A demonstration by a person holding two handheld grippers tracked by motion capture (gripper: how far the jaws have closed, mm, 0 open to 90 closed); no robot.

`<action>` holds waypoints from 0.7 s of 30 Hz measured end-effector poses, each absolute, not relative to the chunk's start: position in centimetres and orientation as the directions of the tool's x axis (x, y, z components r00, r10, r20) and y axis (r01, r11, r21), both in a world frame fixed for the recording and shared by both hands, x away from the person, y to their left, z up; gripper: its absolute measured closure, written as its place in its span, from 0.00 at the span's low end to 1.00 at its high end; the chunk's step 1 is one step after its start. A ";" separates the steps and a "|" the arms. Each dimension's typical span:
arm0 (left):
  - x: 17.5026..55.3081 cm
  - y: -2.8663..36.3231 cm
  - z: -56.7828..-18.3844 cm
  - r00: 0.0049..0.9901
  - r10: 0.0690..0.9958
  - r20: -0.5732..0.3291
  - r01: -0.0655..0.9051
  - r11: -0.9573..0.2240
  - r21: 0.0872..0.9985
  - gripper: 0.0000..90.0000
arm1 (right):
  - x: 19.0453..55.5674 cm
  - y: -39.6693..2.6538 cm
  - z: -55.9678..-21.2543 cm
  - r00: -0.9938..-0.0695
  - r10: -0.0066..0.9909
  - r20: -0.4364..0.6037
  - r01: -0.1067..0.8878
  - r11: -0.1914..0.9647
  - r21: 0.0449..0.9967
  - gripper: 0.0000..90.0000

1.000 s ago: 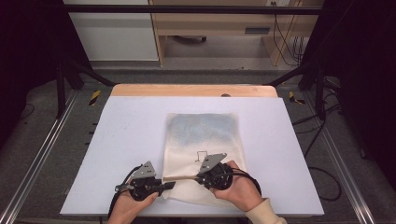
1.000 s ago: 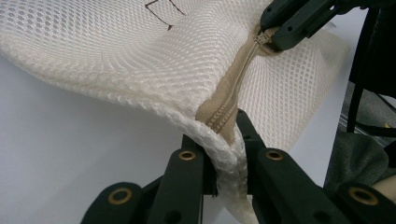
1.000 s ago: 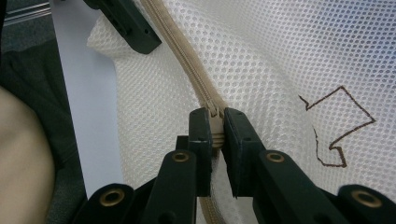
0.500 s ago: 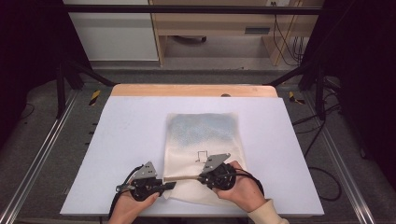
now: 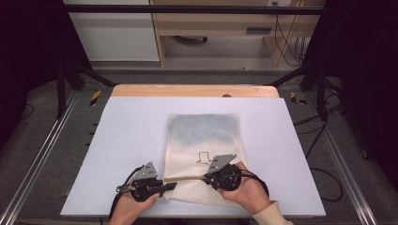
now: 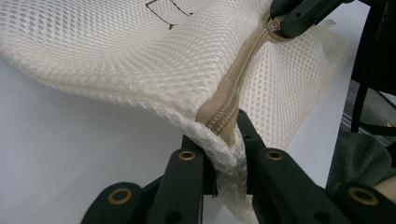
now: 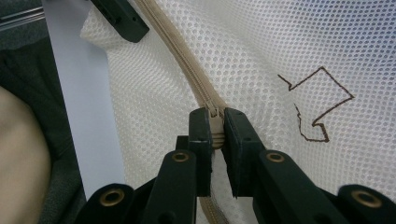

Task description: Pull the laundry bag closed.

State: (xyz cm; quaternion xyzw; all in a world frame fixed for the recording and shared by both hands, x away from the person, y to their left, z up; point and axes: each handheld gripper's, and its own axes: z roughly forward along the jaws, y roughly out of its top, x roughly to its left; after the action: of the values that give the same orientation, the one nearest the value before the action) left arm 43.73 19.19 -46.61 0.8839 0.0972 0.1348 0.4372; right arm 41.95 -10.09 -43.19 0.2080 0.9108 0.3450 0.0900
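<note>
White mesh bag lies flat near tabletop front edge. Left claw clamped on bag's corner at the zipper end. Right claw pinched shut on the zipper pull, farther along the beige zipper.

The right hand-held gripper pinches the zipper pull of the mesh bag.

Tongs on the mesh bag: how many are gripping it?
2. Left tongs clamp the bag at its near-left corner, at the zipper's end. Right tongs pinch the zipper farther along, by the brown outline mark.
</note>
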 end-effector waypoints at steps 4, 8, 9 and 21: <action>43.7 19.2 -46.6 0.945 0.289 0.152 0.054 -0.598 0.799 0.93 | 41.9 -10.3 -43.2 -0.897 0.441 -0.025 0.315 0.677 0.666 0.91; 43.8 19.2 -46.6 0.946 0.288 0.151 0.054 -0.597 0.800 0.93 | 41.9 -10.4 -43.1 -0.894 0.447 -0.023 0.320 0.673 0.667 0.91; 43.7 19.2 -46.6 0.945 0.289 0.153 0.054 -0.599 0.799 0.93 | 41.9 -10.6 -43.1 -0.893 0.450 -0.018 0.323 0.669 0.669 0.91; 43.7 19.1 -46.6 0.946 0.288 0.152 0.053 -0.598 0.800 0.93 | 41.8 -11.2 -43.1 -0.887 0.462 -0.019 0.331 0.663 0.672 0.91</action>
State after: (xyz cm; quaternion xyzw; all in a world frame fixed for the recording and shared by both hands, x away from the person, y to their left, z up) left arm 43.74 19.15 -46.64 0.8839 0.0965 0.1339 0.4377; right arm 41.79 -11.23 -43.09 0.2184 0.9070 0.3475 0.0944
